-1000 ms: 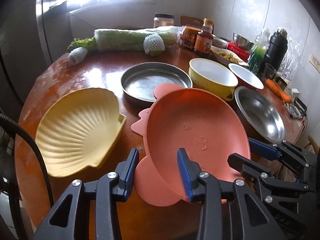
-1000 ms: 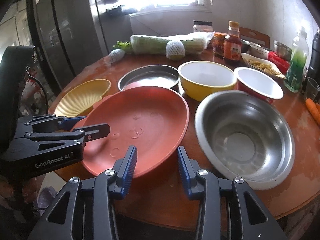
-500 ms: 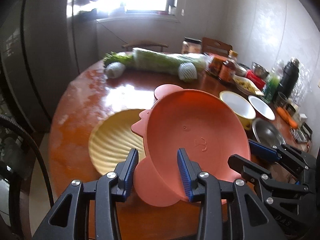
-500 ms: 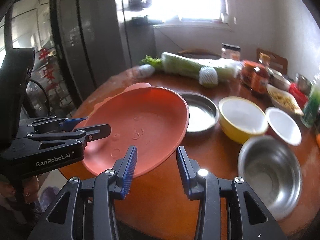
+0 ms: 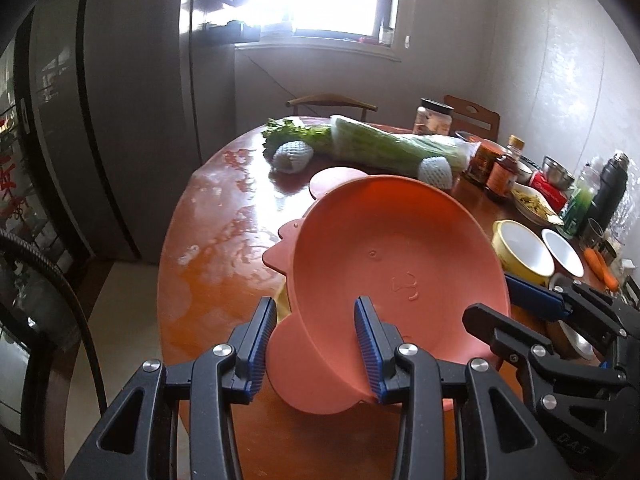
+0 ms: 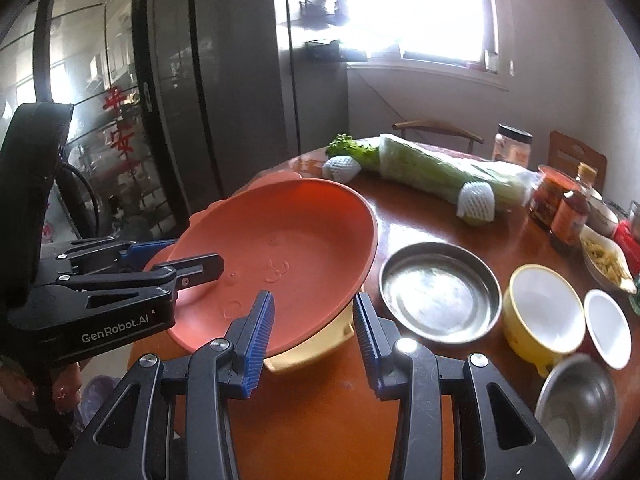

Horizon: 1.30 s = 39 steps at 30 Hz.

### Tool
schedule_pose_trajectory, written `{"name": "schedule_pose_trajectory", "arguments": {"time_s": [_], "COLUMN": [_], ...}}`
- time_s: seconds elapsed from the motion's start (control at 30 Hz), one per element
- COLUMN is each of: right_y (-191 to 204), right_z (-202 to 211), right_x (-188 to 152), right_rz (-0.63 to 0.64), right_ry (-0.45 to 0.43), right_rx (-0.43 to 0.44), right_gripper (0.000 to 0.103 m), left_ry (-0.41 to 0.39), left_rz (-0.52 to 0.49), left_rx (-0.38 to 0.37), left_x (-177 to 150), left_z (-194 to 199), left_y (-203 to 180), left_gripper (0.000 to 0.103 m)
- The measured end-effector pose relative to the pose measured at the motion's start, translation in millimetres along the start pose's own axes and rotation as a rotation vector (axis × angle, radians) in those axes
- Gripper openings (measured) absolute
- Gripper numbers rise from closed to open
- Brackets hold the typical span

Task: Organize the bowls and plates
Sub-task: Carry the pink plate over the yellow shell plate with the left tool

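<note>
left jaws (image 5: pixel 316 344): mine – clamped on the near rim of the orange plate (image 5: pixel 396 272), one pad inside, one outside under the lip
orange plate: tilted, held up off the desk (image 5: pixel 208 264) between my two grippers; ear-shaped tabs on its rim; in the right wrist view it hangs over the yellow shell dish (image 6: pixel 316 350)
yellow shell dish: on the desk, mostly hidden under the plate – only its near edge shows
right jaws (image 6: pixel 314 330): mine too, pinching the plate's other rim; left pad sits on the inner face, right pad below the edge; how firm the contact is I can't quite make out
steel plate (image 6: pixel 440 292): flat on the desk, just right of the orange plate
yellow bowl (image 6: pixel 544 312): white inside, right of the steel plate
white bowl (image 6: pixel 608 328): small, just beside the yellow bowl
steel bowl (image 6: pixel 576 408): near desk edge, in front of both bowls
cabbage (image 6: pixel 440 172): wrapped, lying across the far side of the desk
sauce jars (image 6: pixel 560 208): far right, behind the bowls
</note>
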State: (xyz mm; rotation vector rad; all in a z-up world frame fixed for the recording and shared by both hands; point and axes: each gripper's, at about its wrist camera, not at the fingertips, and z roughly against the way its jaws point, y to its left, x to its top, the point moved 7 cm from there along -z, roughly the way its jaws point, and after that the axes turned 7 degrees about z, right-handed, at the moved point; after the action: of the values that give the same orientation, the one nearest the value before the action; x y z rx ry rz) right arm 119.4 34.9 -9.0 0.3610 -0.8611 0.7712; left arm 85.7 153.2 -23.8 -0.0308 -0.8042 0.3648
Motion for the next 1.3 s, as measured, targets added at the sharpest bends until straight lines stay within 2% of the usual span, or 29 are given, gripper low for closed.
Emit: {"name": "schedule_pose_trajectory", "arguments": {"time_s": [0.3, 0.9, 1.3], "right_y": [9.0, 15.3, 16.9], "right_z": [-25.4, -59.4, -68.7], "right_x": [3.4, -23.9, -29.2], "right_rz": [0.015, 0.019, 0.032], "right_ry": [0.030, 0.129, 0.161], "right_rx": [0.015, 0.026, 0.019], "right_gripper": [0.042, 0.043, 0.044], "left_ry": [0.039, 0.104, 0.112], "left_rz": [0.036, 0.060, 0.059], "left_rx": [0.016, 0.036, 0.035], "left_x": [-4.3, -14.8, -15.7], "left_z": [-22.8, -59.0, -63.6], "left_y": [17.3, 30.2, 31.4], "left_gripper": [0.040, 0.040, 0.040]}}
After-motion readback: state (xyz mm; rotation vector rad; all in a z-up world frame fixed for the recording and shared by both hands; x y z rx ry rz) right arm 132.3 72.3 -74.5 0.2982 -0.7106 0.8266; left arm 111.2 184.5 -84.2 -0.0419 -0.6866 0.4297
